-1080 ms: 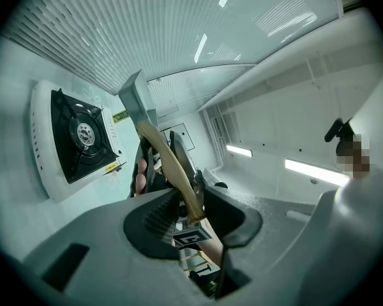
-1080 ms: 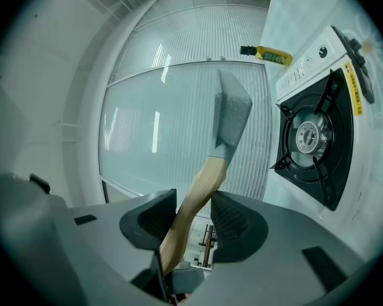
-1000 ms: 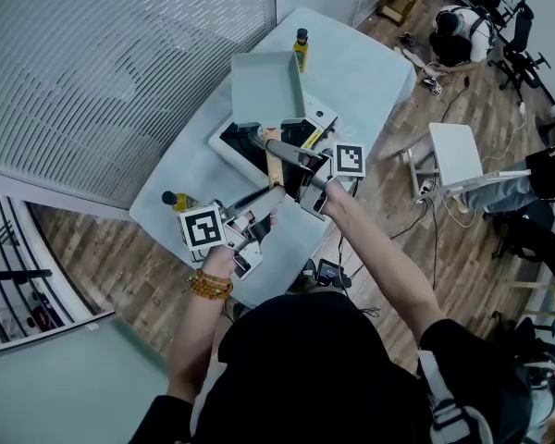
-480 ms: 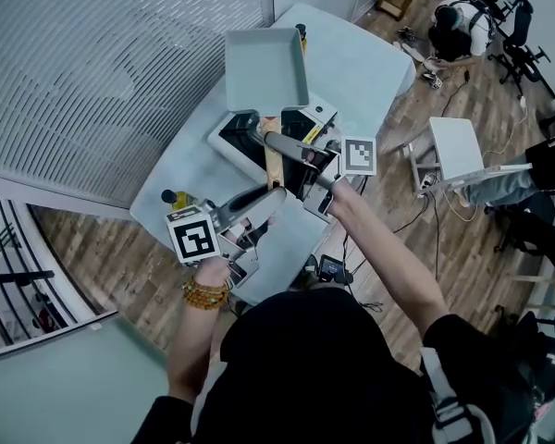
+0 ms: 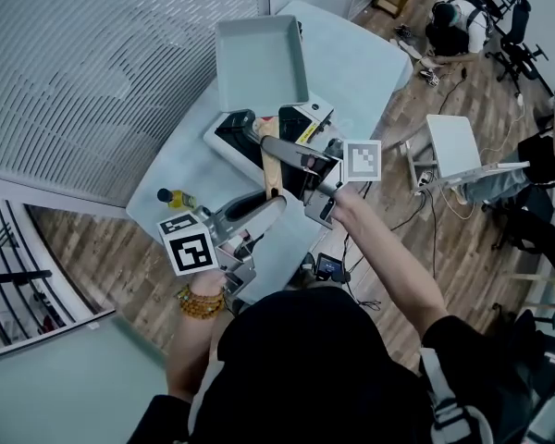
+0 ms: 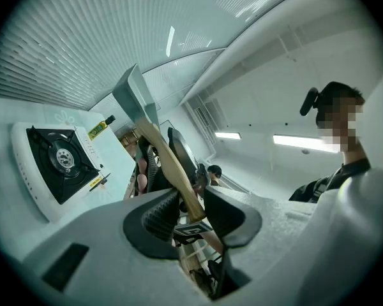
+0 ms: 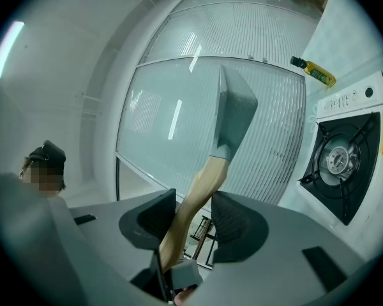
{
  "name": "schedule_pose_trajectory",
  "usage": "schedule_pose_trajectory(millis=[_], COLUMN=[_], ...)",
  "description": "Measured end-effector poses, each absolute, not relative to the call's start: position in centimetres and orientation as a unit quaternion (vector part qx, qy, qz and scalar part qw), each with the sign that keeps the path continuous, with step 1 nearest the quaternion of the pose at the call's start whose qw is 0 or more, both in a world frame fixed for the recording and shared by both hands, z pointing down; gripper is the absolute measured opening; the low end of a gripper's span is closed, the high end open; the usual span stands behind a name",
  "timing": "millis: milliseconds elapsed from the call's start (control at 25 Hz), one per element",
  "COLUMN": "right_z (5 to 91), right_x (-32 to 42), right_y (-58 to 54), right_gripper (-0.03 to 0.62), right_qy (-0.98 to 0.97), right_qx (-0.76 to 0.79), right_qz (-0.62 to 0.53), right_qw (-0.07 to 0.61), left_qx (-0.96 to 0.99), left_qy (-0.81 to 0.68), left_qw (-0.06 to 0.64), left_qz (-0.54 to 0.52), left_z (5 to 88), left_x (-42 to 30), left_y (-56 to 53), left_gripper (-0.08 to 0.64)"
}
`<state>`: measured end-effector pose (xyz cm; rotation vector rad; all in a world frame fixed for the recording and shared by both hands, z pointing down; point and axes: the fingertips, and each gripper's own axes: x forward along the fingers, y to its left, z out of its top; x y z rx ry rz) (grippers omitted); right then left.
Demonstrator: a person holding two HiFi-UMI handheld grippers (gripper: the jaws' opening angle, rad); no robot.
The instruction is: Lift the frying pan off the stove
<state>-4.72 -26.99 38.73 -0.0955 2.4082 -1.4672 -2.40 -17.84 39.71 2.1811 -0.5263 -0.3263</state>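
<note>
1. Frying pan (image 5: 259, 63) lifted clear of the stove (image 6: 57, 161), up in the air above the table (image 5: 351, 63)
2. Left gripper (image 6: 190, 199) clenched on the wooden handle (image 6: 163, 153) near its free end
3. Right gripper (image 7: 193, 203) higher on the same handle, nearer the pan; jaws just eased a little wider, yet gripping the wood
4. Yellow bottle (image 5: 176, 198) on the table near the stove

- looks like an office or lab room tbh
- office chairs (image 5: 516, 28), loose cables (image 5: 451, 89) on wood floor (image 5: 102, 276)
- portable stove (image 6: 60, 160) sitting on a plain table (image 5: 361, 63)
</note>
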Motion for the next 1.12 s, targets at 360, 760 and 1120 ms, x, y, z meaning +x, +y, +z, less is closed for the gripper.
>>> schedule_pose_trajectory(millis=[360, 760, 1120], right_z=[38.1, 37.6, 39.1], right_x=[-4.9, -4.3, -4.8], right_y=[-26.4, -26.3, -27.1], right_gripper=[0.164, 0.164, 0.163], right_qy=[0.843, 0.844, 0.843], right_qx=[-0.029, -0.030, -0.035], right_qz=[-0.511, -0.508, -0.514], right_qw=[0.164, 0.167, 0.155], left_qx=[0.875, 0.878, 0.876], left_qy=[-0.208, -0.207, -0.208], left_qw=[0.418, 0.415, 0.420], left_qz=[-0.124, -0.123, -0.116], left_z=[39.1, 38.6, 40.0], left_x=[-2.7, -2.1, -2.5], left_y=[-17.3, -17.1, -17.9], left_gripper=[0.130, 0.130, 0.132])
